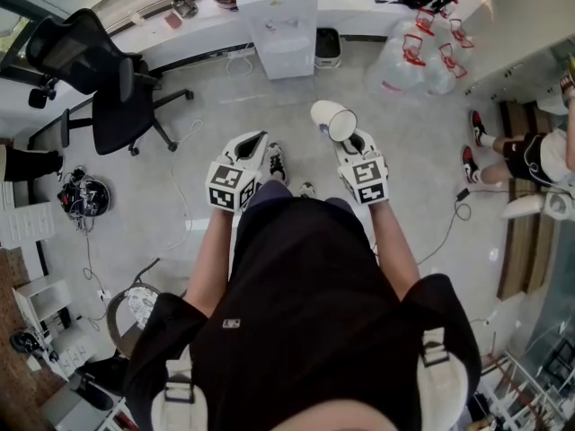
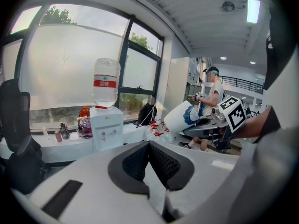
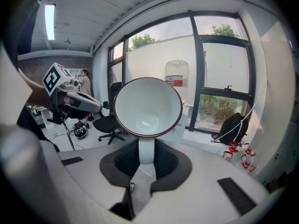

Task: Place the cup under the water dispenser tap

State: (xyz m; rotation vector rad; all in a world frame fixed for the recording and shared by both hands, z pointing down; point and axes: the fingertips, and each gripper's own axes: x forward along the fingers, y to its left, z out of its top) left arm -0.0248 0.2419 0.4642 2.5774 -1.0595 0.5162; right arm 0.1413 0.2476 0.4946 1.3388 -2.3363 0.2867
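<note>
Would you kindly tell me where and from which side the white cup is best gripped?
By its handle, from the handle side, as the right gripper has it now: the strap is narrow enough to pinch, whereas the cup body flares wide toward its rim.

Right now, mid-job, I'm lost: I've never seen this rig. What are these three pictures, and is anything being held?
There is no robot here. A person stands with a handheld gripper in each hand. The head view comes from a camera on their head and looks steeply down at the floor. Each of the other two views rides on one gripper and looks along its fingers. The right gripper has its fingers closed on the handle of a white cup, whose mouth faces that gripper's camera. The left gripper is shut and empty. The white water dispenser, with a bottle on top, stands ahead, so the cup isn't under its tap yet. A black office chair stands to the left.
</note>
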